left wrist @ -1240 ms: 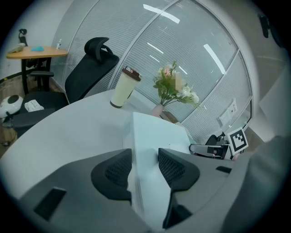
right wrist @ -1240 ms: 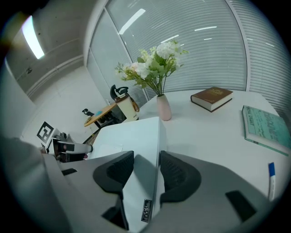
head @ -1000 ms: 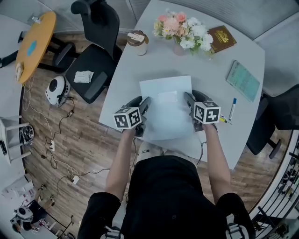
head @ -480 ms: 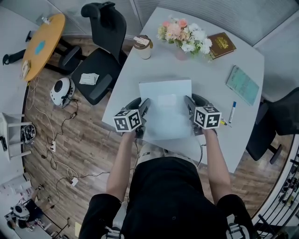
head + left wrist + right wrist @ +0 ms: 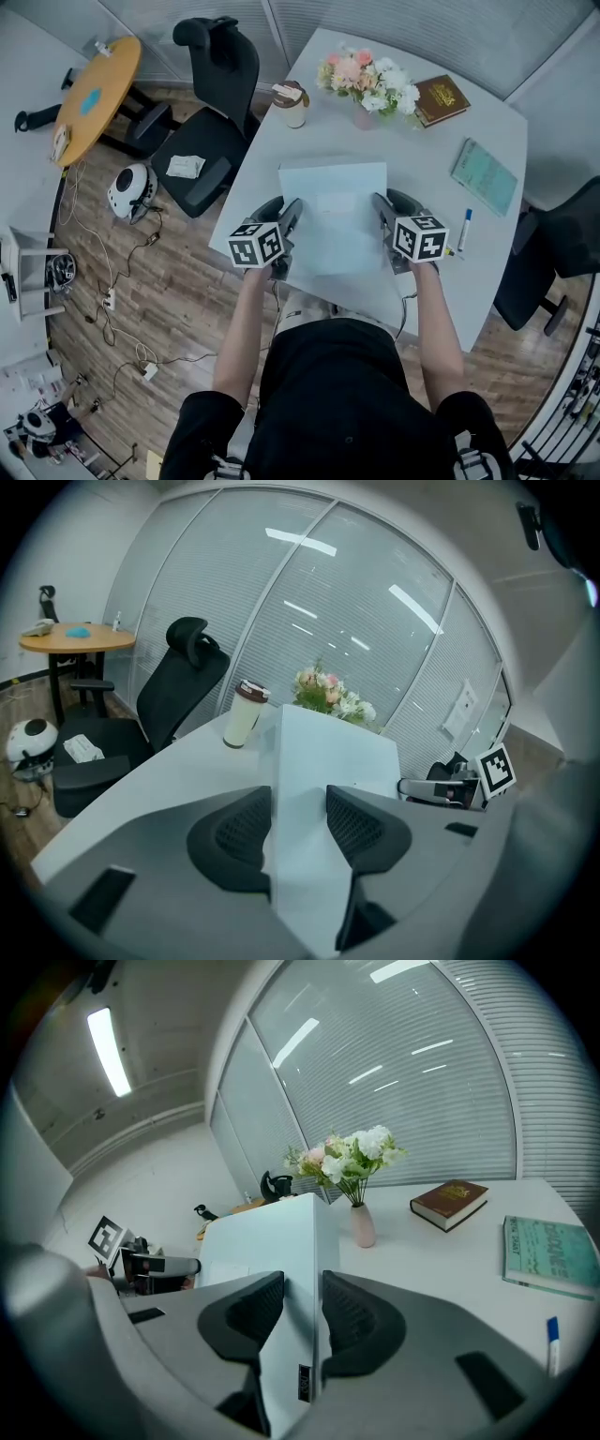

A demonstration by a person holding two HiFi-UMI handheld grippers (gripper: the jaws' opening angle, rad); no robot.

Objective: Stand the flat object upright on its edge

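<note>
A flat pale-blue box point(image 5: 333, 216) lies on the white table point(image 5: 450, 281) in front of me, with one gripper on each side of it. My left gripper point(image 5: 292, 208) straddles the box's left edge point(image 5: 328, 752), with a pad against either side. My right gripper point(image 5: 378, 204) straddles the right edge point(image 5: 262, 1241). Its jaws are closing, and the box's thin side fills the narrow gap between the pads. In the right gripper view the left gripper's marker cube point(image 5: 110, 1237) shows across the box.
A lidded cup point(image 5: 293, 103) and a vase of flowers point(image 5: 370, 80) stand at the far edge, with a brown book point(image 5: 442, 98) to their right. A teal book point(image 5: 486, 176) and a pen point(image 5: 464, 230) lie right of the box. Black chairs point(image 5: 211, 103) flank the table.
Both grippers stay at the box's two sides. The head view has shifted slightly, and the box looks much the same.
</note>
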